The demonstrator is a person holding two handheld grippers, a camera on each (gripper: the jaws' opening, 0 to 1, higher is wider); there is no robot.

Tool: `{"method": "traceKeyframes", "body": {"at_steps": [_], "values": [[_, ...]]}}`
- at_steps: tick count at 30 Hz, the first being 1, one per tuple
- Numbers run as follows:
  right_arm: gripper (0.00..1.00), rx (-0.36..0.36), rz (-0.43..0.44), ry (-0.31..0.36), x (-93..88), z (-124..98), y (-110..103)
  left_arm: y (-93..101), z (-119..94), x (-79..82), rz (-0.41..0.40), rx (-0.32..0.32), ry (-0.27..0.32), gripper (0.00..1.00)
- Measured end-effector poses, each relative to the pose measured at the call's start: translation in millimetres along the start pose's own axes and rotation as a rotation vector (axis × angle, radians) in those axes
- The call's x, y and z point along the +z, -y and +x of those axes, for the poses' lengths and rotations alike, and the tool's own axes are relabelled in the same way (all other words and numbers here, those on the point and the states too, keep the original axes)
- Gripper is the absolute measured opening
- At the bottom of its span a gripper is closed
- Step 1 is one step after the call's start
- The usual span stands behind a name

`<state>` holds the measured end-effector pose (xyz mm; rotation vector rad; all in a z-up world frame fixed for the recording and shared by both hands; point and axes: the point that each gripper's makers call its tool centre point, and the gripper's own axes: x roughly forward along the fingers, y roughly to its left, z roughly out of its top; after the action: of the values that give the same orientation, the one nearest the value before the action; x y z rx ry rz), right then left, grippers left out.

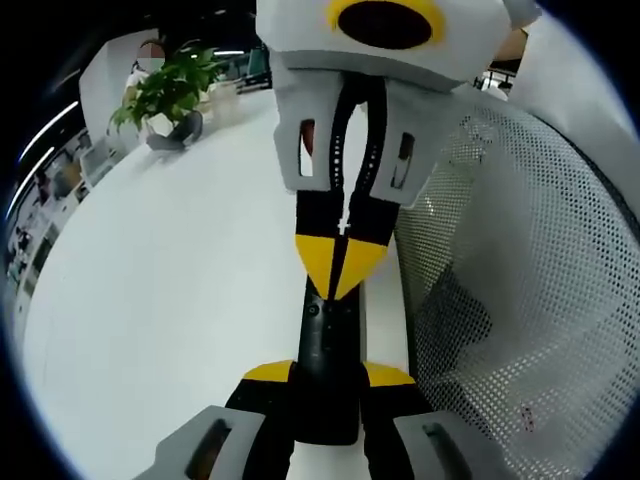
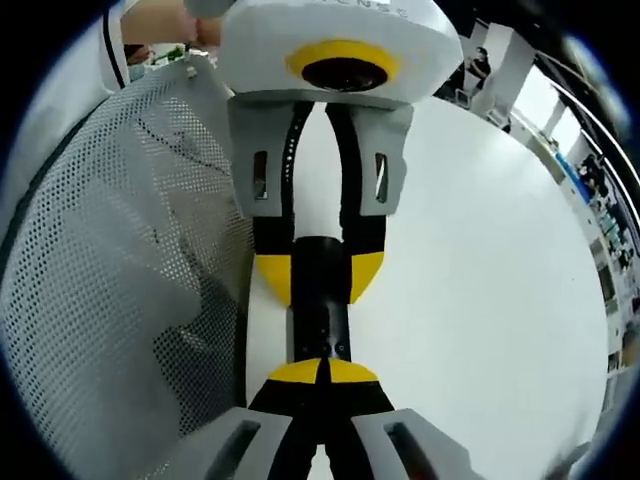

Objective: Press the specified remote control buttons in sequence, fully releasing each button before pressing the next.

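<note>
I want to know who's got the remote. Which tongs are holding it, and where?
The left tongs grip the black remote at one end, a yellow tip on each side. The right tongs are shut, tips together on its top face, pressing rather than holding.

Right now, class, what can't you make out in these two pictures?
1. Which button is touched: in the left gripper view, the right gripper covers that spot on the remote with its shut tips, and the labels are too small.
2. The remote's near end: in the left gripper view, it is hidden between the jaws of the left gripper.
3. The dark shape in the mesh basket: in both views, it is blurred by the mesh.
</note>
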<state>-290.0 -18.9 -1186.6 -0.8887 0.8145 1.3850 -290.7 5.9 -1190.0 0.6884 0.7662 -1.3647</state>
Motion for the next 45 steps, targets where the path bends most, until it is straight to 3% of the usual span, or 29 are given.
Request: {"method": "traceKeyframes", "body": {"at_steps": [5,9,14,25,29,32,34,45], "values": [[0.00,0.003,0.003,0.004,0.6,-0.8,-0.6,-0.3,-0.2,-0.3,-0.008,0.003,0.000,0.24],[0.00,0.018,0.073,0.049,0.8,-2.8,0.1,-0.3,-0.1,-0.2,-0.010,0.003,-0.008,0.24],[0.00,0.032,0.088,0.057,-0.5,-4.6,-0.5,-0.5,0.0,-0.5,-0.011,0.005,-0.007,0.24],[0.00,0.021,0.079,0.013,-12.1,-8.4,-1.1,-0.3,-0.3,-0.4,-0.007,0.003,-0.002,0.24],[0.00,-0.022,0.025,-0.015,-11.9,-6.7,-1.9,-0.2,-0.1,0.0,-0.004,0.001,-0.013,0.24],[0.00,-0.040,0.022,0.004,-12.8,-7.5,-2.2,0.0,-0.1,-0.3,0.001,-0.001,-0.022,0.24],[0.00,-0.031,0.103,0.043,-11.6,-8.1,-1.4,0.1,-0.2,-0.5,-0.002,0.000,-0.019,0.24],[0.00,0.002,0.083,0.045,-13.6,-10.7,-1.5,0.1,-0.3,-0.4,-0.013,0.001,-0.015,0.24]]}}
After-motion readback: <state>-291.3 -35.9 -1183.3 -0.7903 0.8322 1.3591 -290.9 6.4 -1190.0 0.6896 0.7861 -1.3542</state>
